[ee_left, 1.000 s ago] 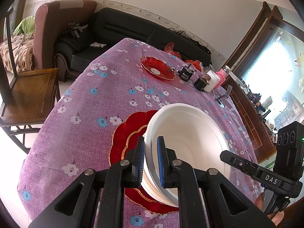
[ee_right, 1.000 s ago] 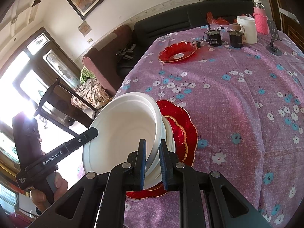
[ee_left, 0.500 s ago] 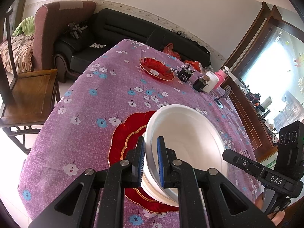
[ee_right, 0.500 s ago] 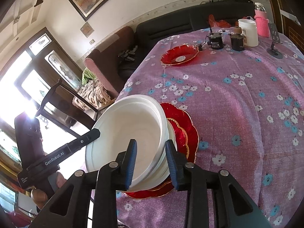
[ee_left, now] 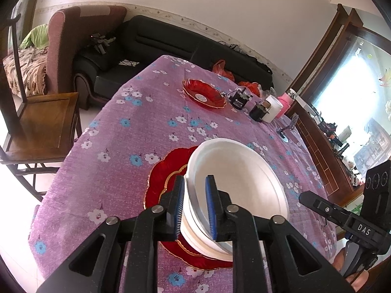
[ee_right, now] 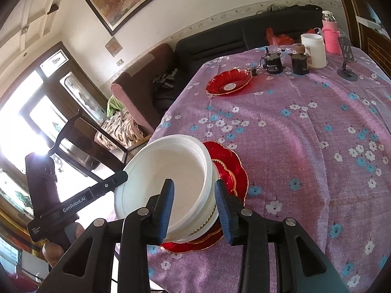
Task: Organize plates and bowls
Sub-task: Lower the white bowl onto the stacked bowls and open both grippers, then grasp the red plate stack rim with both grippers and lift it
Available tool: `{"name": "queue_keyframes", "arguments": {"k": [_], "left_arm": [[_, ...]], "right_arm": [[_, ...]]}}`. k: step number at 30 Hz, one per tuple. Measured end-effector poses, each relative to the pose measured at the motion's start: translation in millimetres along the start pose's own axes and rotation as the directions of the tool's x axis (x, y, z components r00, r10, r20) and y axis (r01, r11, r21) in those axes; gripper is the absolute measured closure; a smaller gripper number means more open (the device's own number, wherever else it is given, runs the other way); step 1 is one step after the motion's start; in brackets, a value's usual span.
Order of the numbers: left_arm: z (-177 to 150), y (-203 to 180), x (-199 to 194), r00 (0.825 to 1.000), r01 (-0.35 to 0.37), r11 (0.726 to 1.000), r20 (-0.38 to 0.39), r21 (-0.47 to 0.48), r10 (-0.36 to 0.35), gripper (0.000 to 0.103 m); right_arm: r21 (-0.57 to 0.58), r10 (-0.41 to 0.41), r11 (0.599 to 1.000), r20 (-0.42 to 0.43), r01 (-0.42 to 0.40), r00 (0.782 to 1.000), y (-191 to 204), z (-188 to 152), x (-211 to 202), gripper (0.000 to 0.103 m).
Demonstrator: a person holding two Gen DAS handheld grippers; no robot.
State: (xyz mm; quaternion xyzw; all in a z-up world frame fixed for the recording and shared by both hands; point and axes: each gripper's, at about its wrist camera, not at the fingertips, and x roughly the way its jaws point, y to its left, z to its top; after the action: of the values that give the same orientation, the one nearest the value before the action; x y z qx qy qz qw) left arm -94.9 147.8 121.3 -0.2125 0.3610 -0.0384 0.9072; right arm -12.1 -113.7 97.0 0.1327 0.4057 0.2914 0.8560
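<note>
A white bowl sits nested on other white bowls, on stacked red scalloped plates near the table's front edge. My left gripper has opened a little and straddles the bowl's near rim, its blue pads no longer pressing it. My right gripper is open, its fingers either side of the rim on the opposite side of the bowl. The red plates show beneath. A separate red dish lies far across the table, also in the right wrist view.
Purple flowered cloth covers the table. At the far end stand two dark jars, a white container, a pink bottle and a small stand. A wooden chair stands left of the table; sofas lie beyond.
My right gripper has opened and let go of the bowl's rim. My left gripper's jaws have widened slightly. The bowl has settled lower onto the stack.
</note>
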Motion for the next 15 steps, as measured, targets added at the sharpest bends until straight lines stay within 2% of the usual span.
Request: {"name": "queue_keyframes", "arguments": {"k": [7,11,15], "left_arm": [[-5,1,-16,0.999,-0.026,1.0,0.03,0.004,0.025,0.077],[-20,-6,-31,0.997,-0.053,0.998,0.065,0.042,0.05,0.071],[-38,-12,-37,0.995,-0.068,0.994,0.073,0.082,0.062,0.07]], "right_arm": [[0.009,0.013,1.0,0.029,-0.013,0.999,-2,-7,-16,0.064],[-0.002,0.013,1.0,0.05,-0.013,0.999,-1,-18,-28,0.056],[-0.007,0.008,1.0,0.063,-0.008,0.998,0,-35,-34,0.054]]}}
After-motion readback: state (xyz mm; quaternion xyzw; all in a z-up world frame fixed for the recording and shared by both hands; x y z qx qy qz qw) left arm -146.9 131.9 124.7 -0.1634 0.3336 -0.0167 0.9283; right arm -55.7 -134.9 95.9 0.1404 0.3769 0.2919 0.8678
